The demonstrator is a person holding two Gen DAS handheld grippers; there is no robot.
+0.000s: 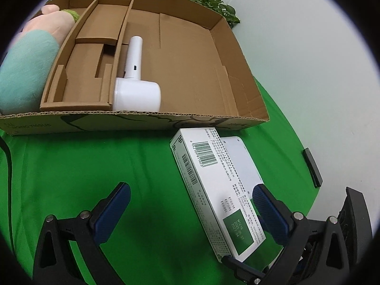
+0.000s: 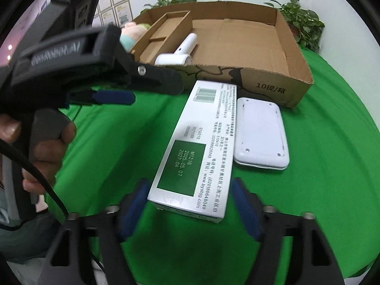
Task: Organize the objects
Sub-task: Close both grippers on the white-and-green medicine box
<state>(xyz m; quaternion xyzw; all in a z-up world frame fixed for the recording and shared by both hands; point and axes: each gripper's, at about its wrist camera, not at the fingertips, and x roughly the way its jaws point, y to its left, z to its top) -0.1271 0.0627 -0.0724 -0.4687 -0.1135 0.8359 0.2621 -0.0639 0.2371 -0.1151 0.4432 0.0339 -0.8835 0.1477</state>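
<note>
A long white box with barcodes and a green label [image 1: 213,185] [image 2: 197,147] lies on the green cloth in front of a cardboard tray [image 1: 237,47] [image 2: 270,87]. A flat white device [image 2: 260,131] [image 1: 239,159] lies beside it on the right. In the tray are a white handheld appliance [image 1: 135,83] [image 2: 180,52] and a plush toy [image 1: 30,57] [image 2: 130,33]. My left gripper [image 1: 190,204] is open, its right finger over the box's near end. My right gripper [image 2: 188,205] is open, its fingers flanking the box's near end, apart from it.
A cardboard insert [image 1: 92,54] fills the tray's left part. A small black bar [image 1: 313,167] lies at the cloth's right edge. Potted plants [image 2: 301,21] stand behind the tray. A black cable [image 1: 8,163] runs at the left.
</note>
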